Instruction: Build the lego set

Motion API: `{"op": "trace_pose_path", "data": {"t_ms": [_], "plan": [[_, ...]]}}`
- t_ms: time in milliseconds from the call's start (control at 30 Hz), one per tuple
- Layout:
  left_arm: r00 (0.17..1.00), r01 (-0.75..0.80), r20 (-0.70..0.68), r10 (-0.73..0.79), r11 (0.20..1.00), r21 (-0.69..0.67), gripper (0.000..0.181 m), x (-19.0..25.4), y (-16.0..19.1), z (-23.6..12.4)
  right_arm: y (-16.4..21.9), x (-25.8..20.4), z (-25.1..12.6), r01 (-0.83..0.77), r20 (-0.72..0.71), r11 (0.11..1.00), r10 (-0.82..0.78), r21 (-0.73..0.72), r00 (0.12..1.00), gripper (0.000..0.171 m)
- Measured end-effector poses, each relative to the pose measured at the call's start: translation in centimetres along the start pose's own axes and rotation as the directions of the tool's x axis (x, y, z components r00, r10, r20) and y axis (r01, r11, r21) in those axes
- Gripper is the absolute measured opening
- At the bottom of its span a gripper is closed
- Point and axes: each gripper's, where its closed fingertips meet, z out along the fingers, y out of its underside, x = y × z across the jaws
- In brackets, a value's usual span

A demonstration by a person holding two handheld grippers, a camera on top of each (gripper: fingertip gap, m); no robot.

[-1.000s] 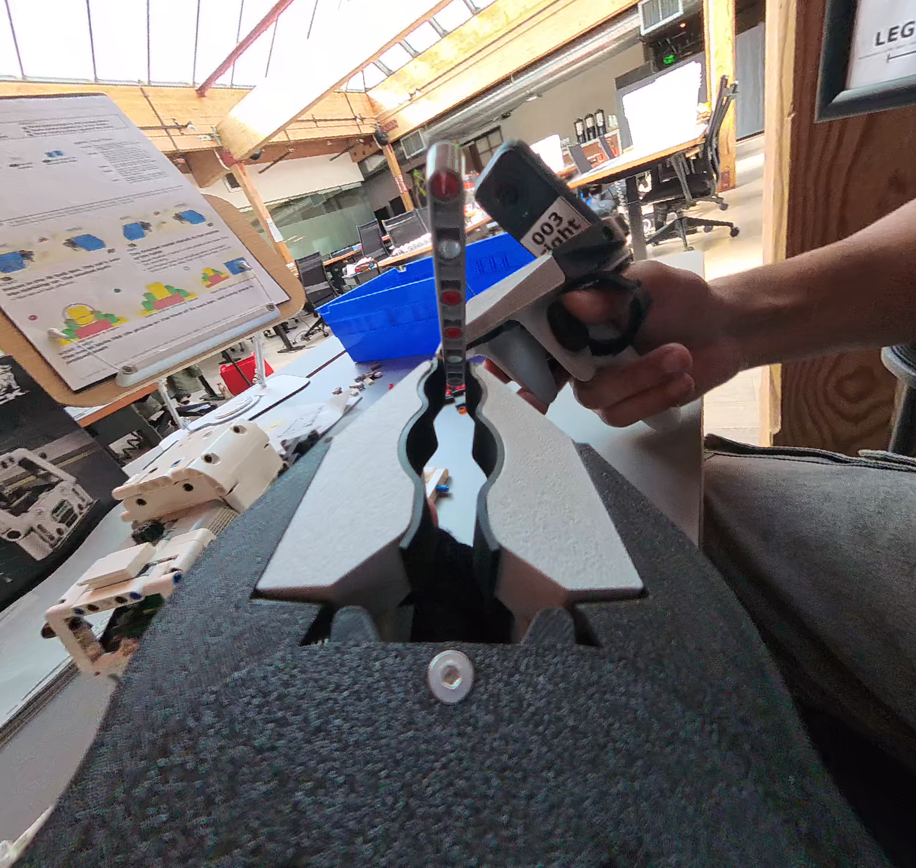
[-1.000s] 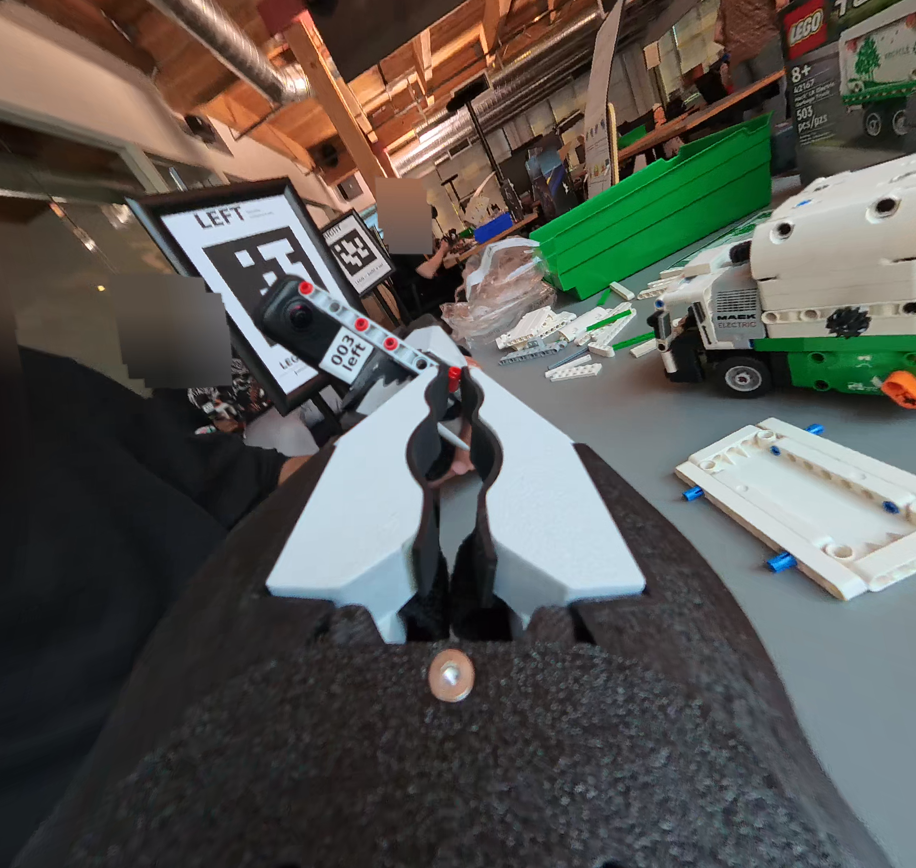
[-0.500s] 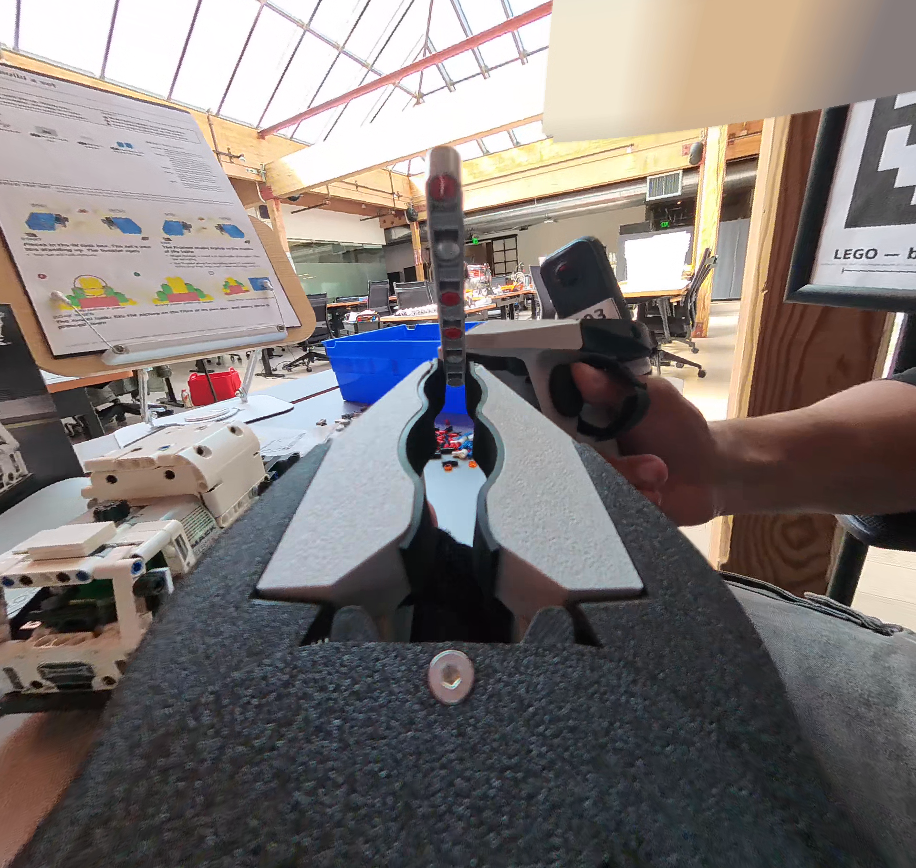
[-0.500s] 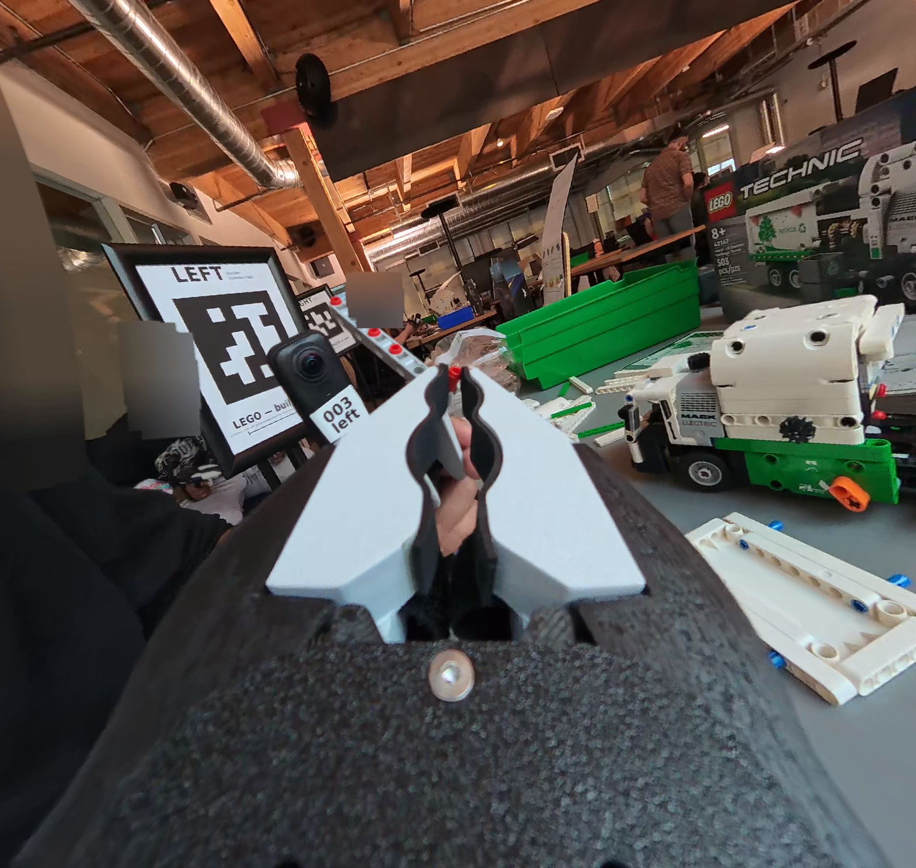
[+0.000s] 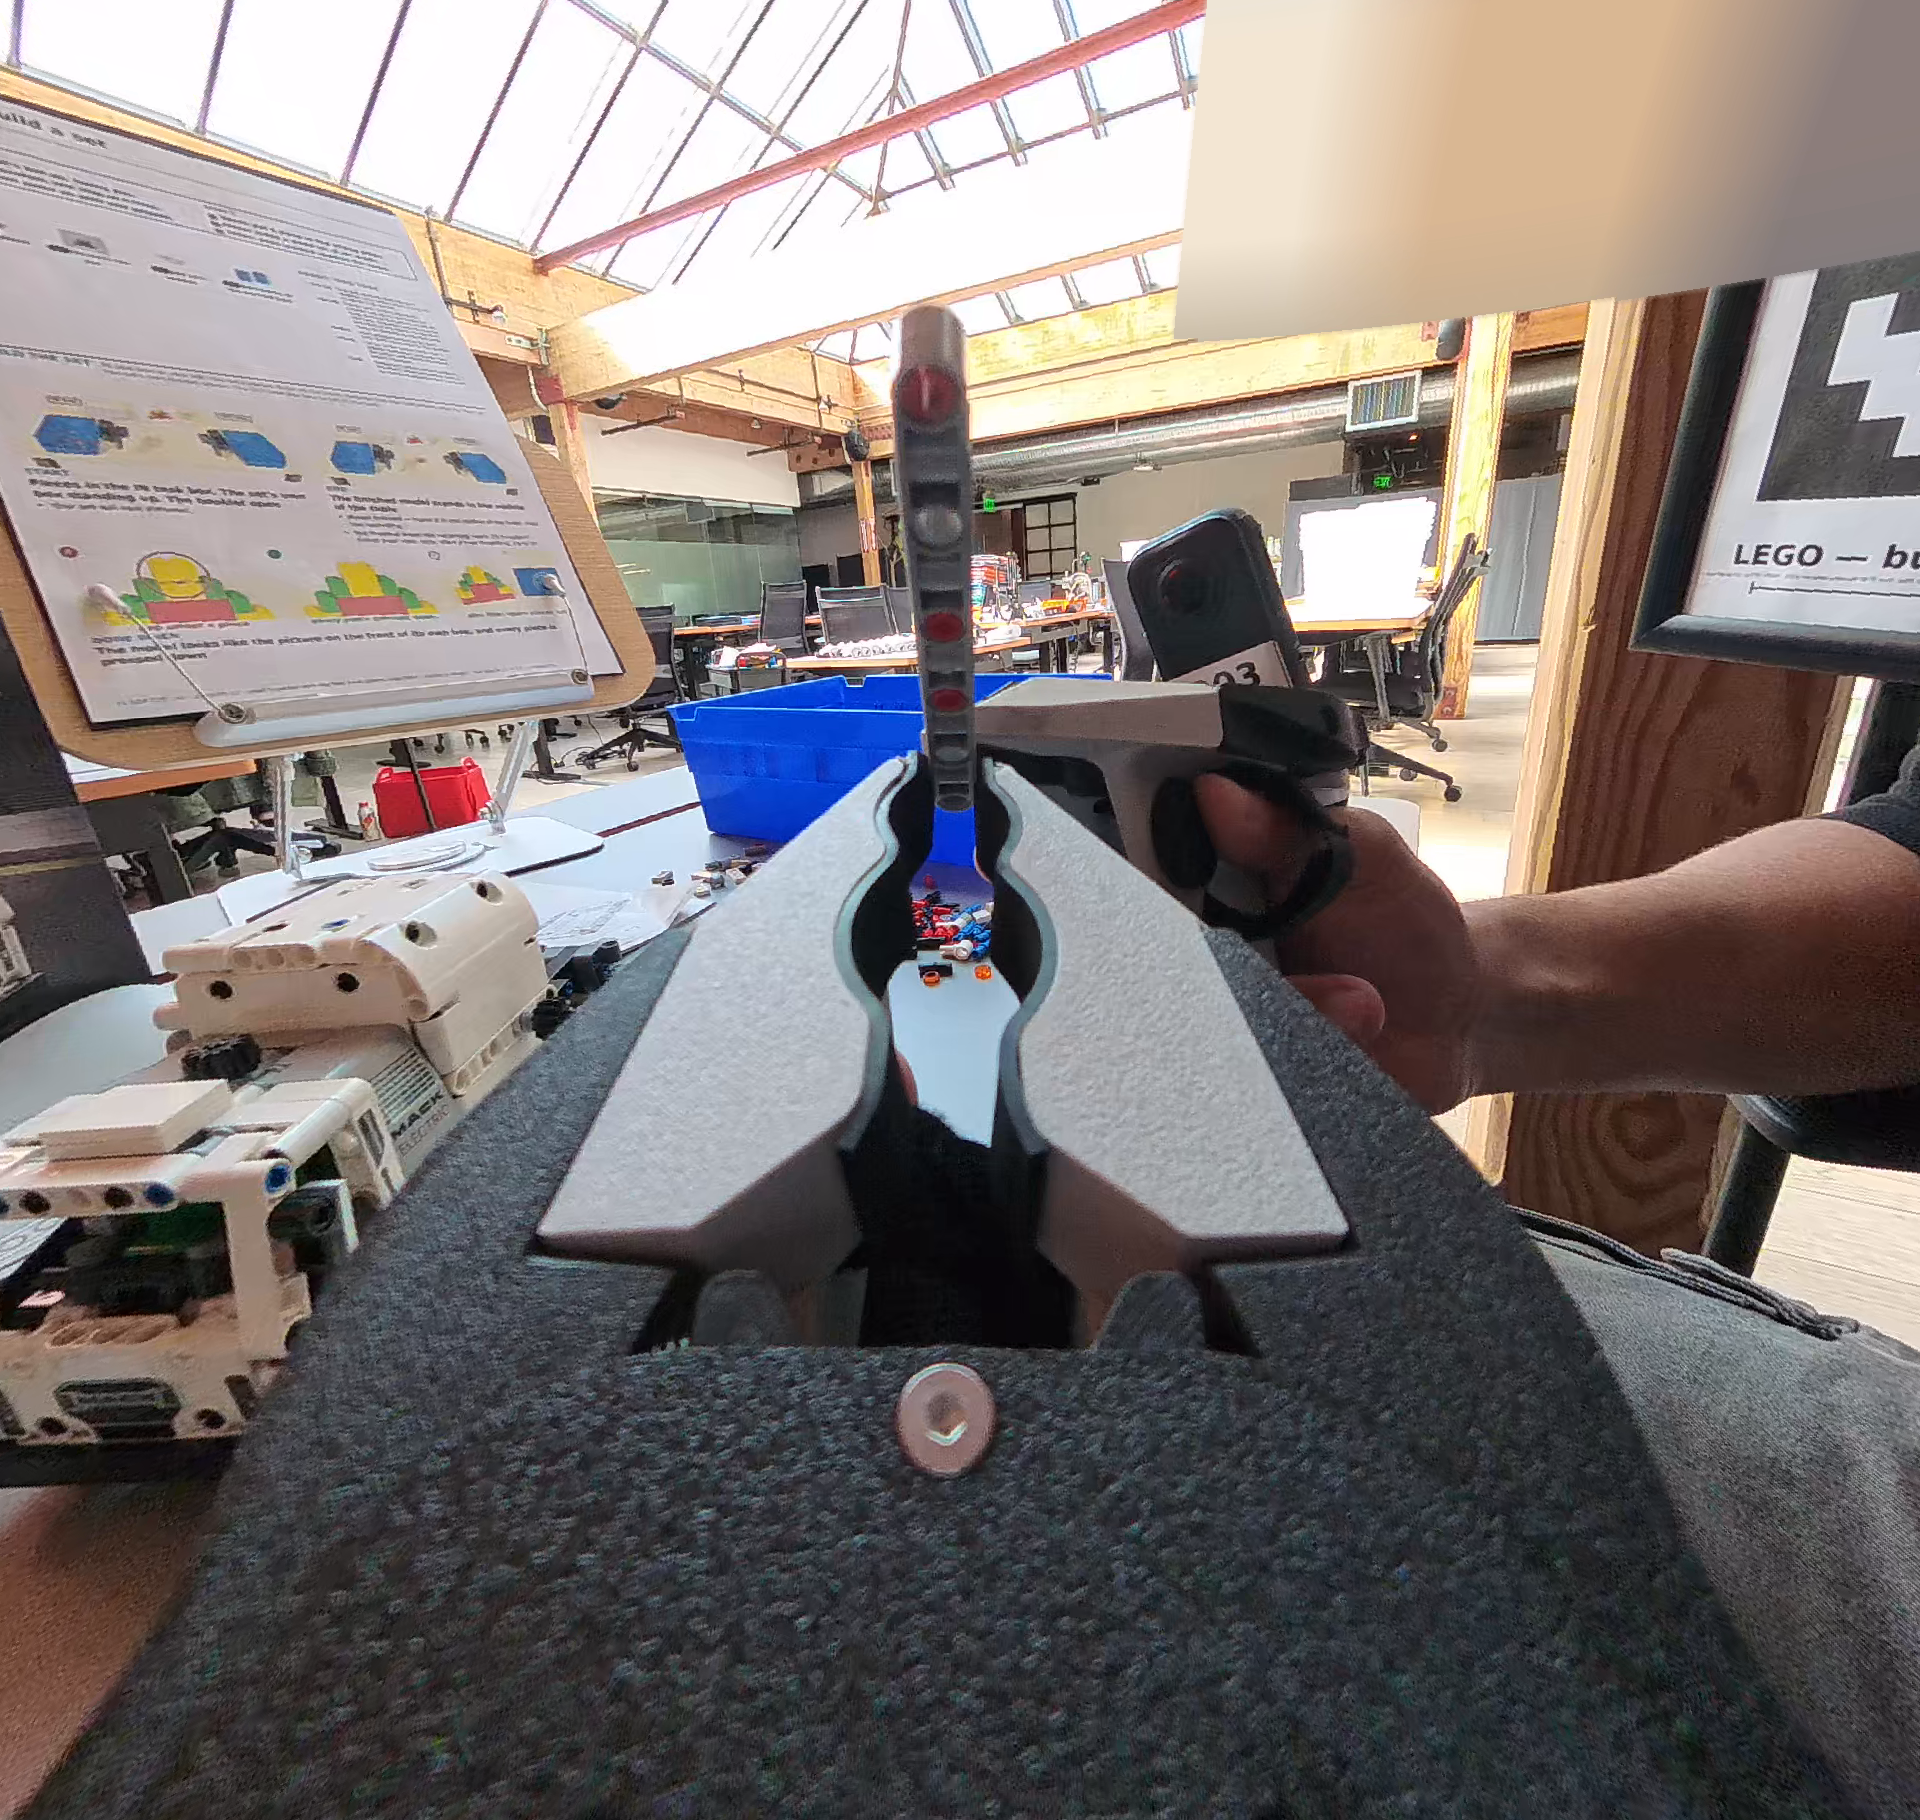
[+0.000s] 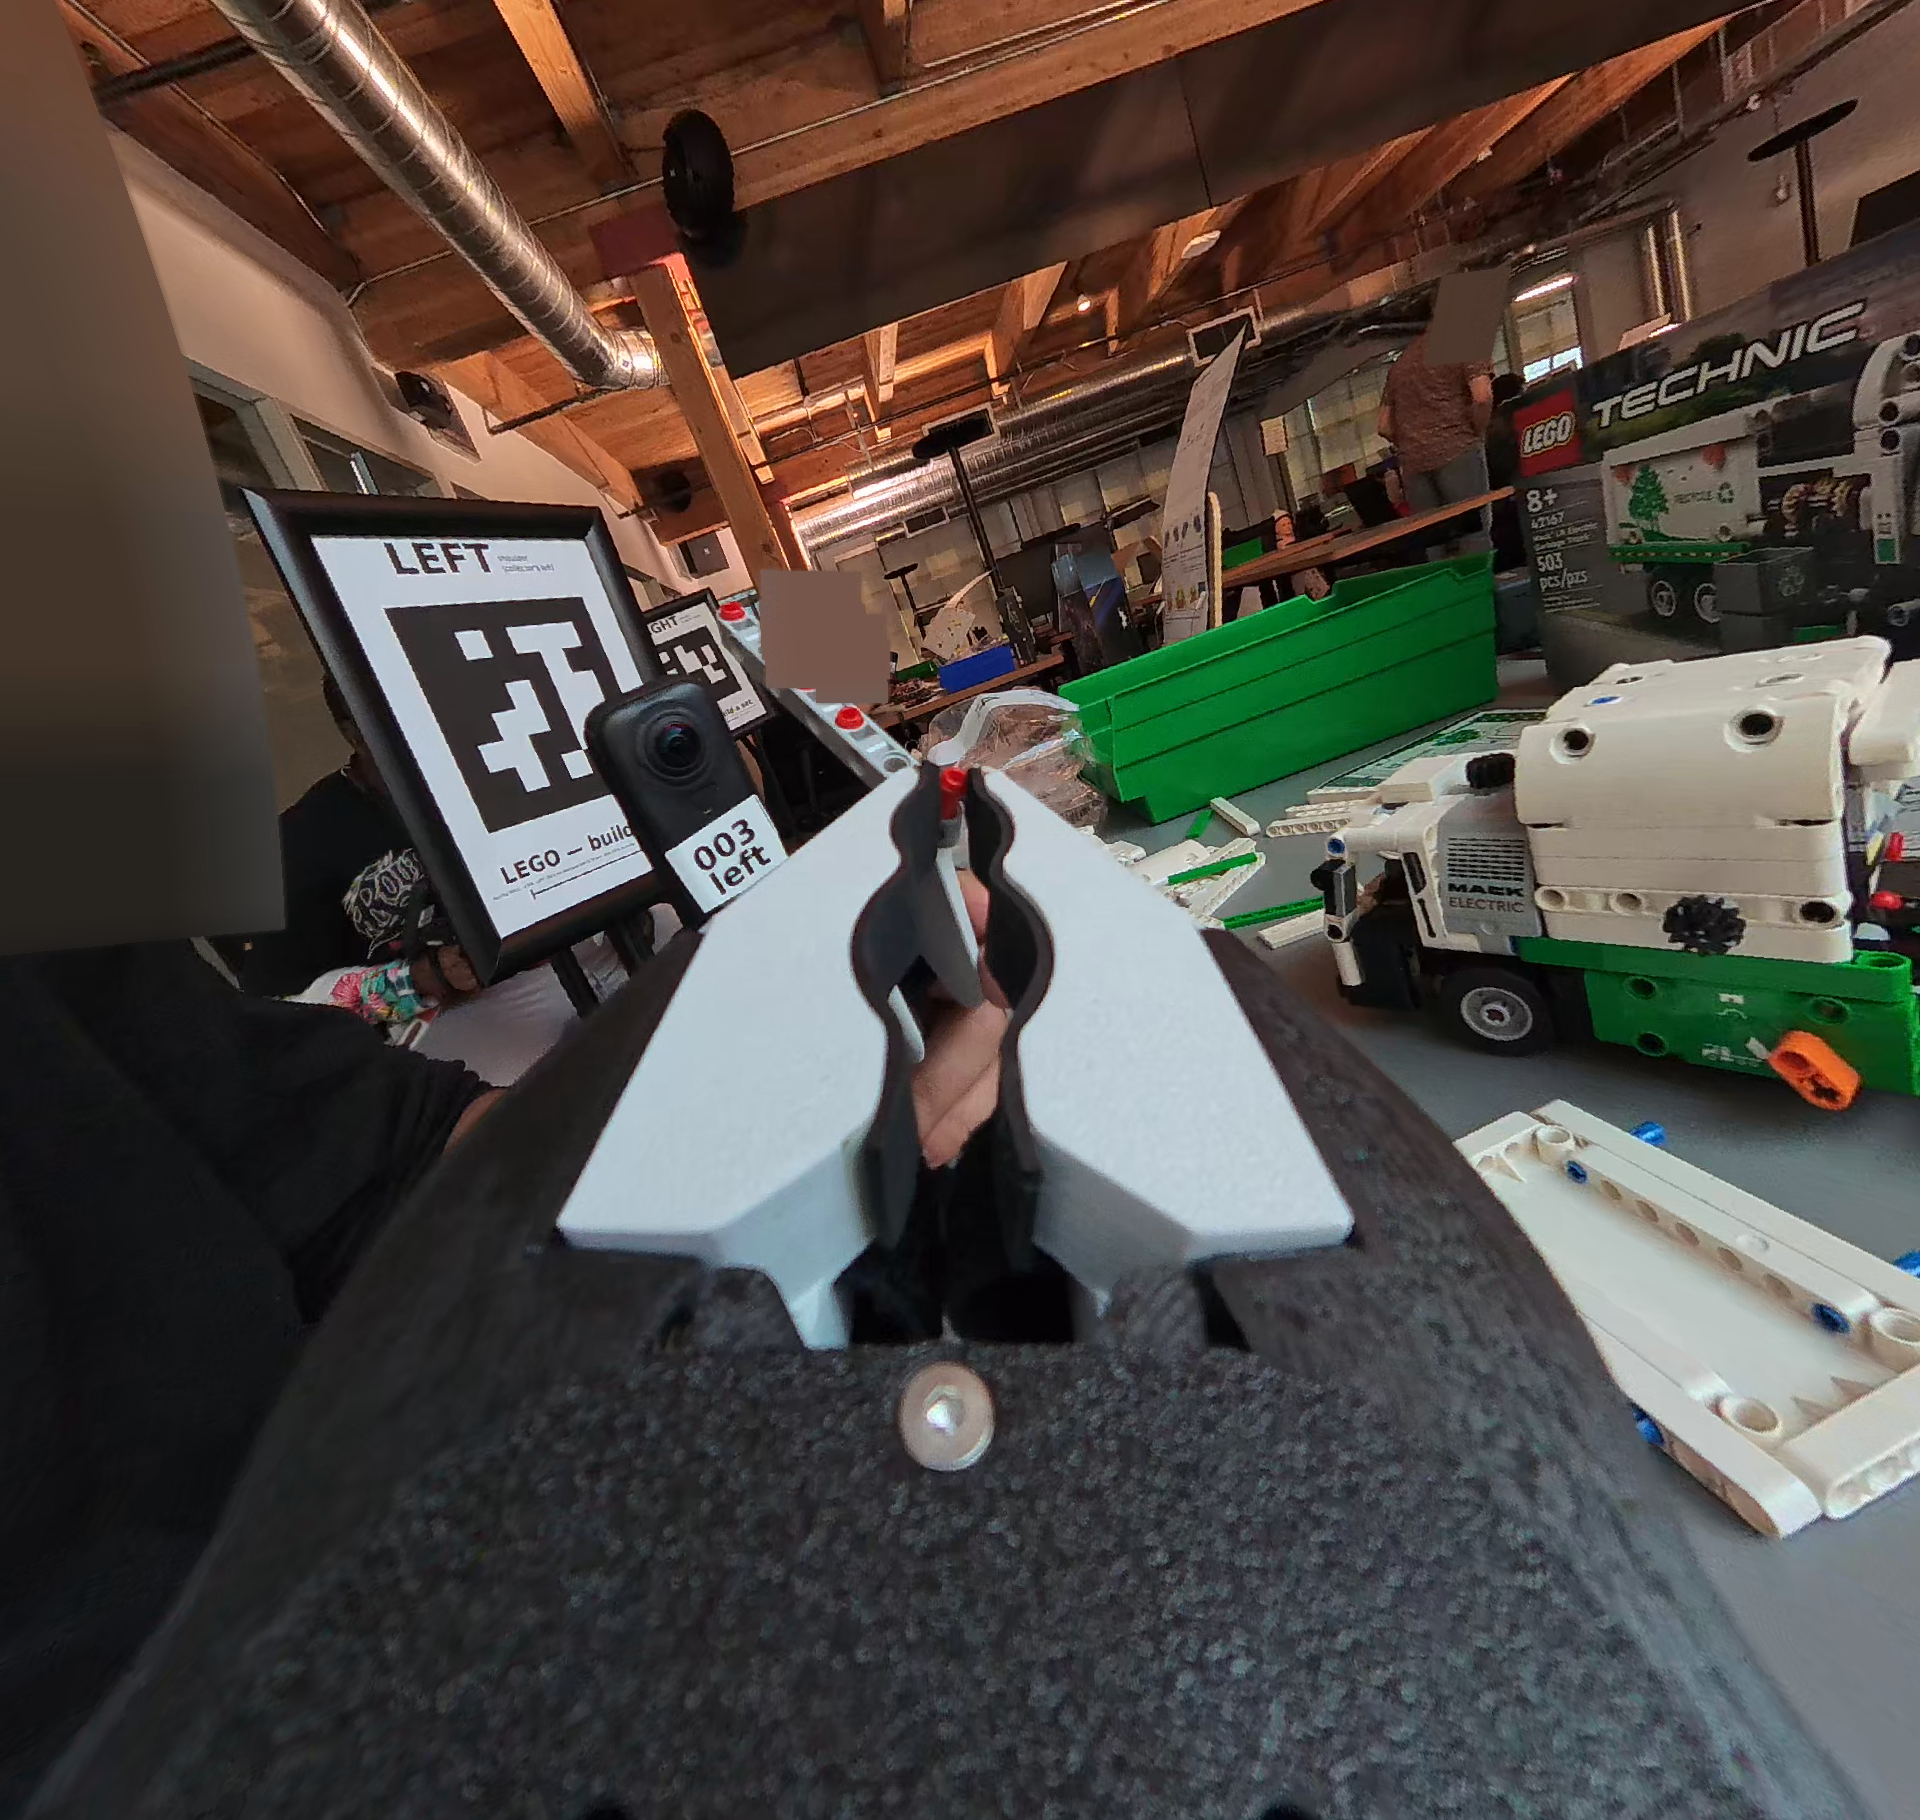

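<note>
- The white and green truck stands far right on the grey table in the right wrist view. Cab, wheels and white body are joined, so I judge the build well advanced.
- A white panel with blue pins lies loose on the table, nearer than the truck and apart from it; it looks not yet fitted.
- The green bin sits beyond, with loose white and green parts on the table in front of it, so pieces are left.
- The grey beam with red pins stands upright, its lower end pinched by the left gripper.
- The right gripper has its tips pressed on a small red pin, just beside the beam; likely one more pin to seat.
- Small spare pins lie scattered near the blue bin.
</note>
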Motion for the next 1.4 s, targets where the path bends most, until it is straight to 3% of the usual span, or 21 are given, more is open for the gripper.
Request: {"op": "trace_pose_path", "data": {"t_ms": [500, 1100, 1400], "plan": [[1.0, 0.017, -0.007, -0.017, 1.0, -0.002, 0.005, -0.1, 0.0, -0.1, 0.3, 0.1, -0.1, 0.026, 0.003, 0.999, -0.026, -0.045, 1.0, 0.003], [1.0, -0.013, -0.028, 0.013, 1.0, -0.018, 0.005, 0.5, 0.3, 0.0, 0.6, -0.3, -0.6, -0.058, 0.078, 0.992, 0.067, -0.115, 0.995, 0.003], [0.993, -0.105, -0.059, 0.102, 0.993, -0.053, 0.005, 1.5, 0.9, 0.2, 1.3, -0.6, -1.7, 0.045, 0.081, 0.908, -0.013, -0.417, 0.997, 0.003]]}}
